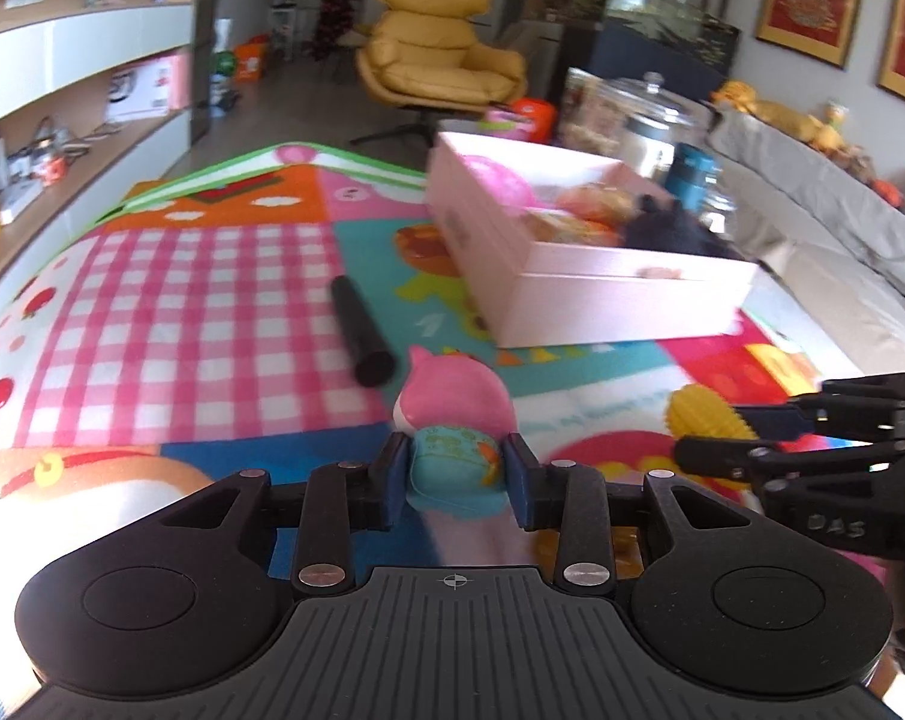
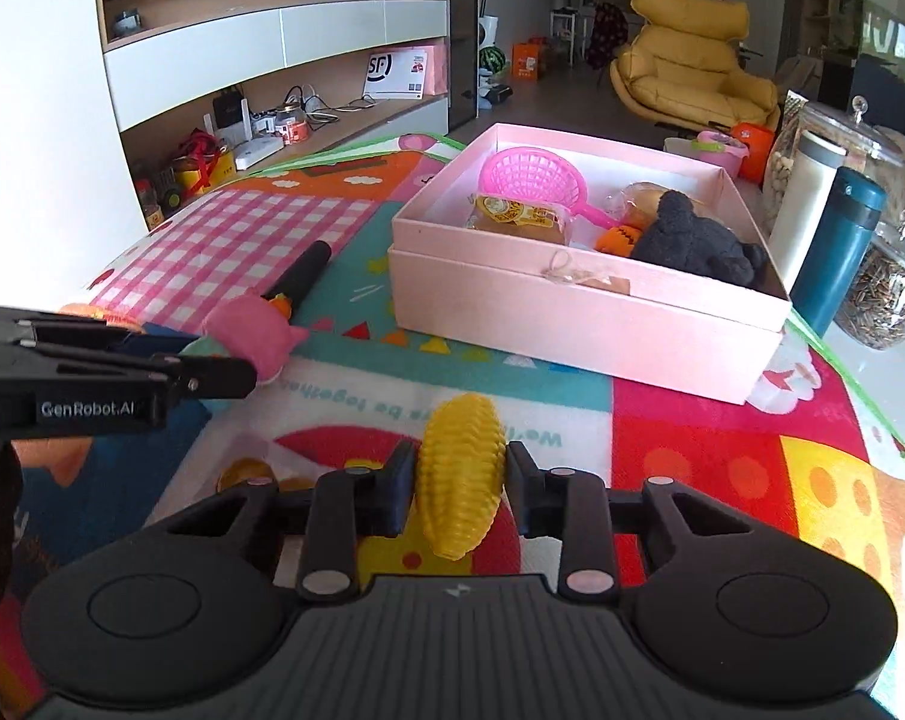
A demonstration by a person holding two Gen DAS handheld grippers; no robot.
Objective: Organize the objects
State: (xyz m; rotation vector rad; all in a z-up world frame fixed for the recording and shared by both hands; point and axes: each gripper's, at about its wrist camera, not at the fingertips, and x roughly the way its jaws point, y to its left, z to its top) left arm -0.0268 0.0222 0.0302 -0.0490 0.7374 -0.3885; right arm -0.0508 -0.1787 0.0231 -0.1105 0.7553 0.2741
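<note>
- The left gripper (image 1: 455, 465) is clamped on a pink toy (image 1: 452, 405) with a turquoise body; its blue pads press both sides of the body, and the toy's pink head points toward the far side of the mat.
- The right gripper (image 2: 459, 474) is clamped on a yellow toy corn cob (image 2: 461, 474), which stands lengthwise between its fingers, ribbed and tapering toward the camera.
- Each view catches the other gripper from the side: in the left wrist view the right gripper comes in at the right edge with the corn cob at its tip, and in the right wrist view the left gripper comes in at the left edge carrying the pink toy.
- The pink box (image 2: 578, 324) sits open on the far right part of the colourful play mat (image 2: 722, 450).
- Only the right wrist view looks down into the box: a pink plastic strainer (image 2: 530, 180), a wrapped piece of bread (image 2: 518, 219), a small orange toy (image 2: 617, 237) and a black plush toy (image 2: 698, 243) lie inside.
- The left wrist view shows the box mostly from its side wall, its contents blurred.
- A black tube (image 1: 362, 330) lies on the checked part of the mat, left of the box; the left wrist view shows its whole length, while in the right wrist view the pink toy hides its near end.
- A teal flask (image 2: 842, 246) and glass jars (image 2: 884, 294) stand just right of the box.
</note>
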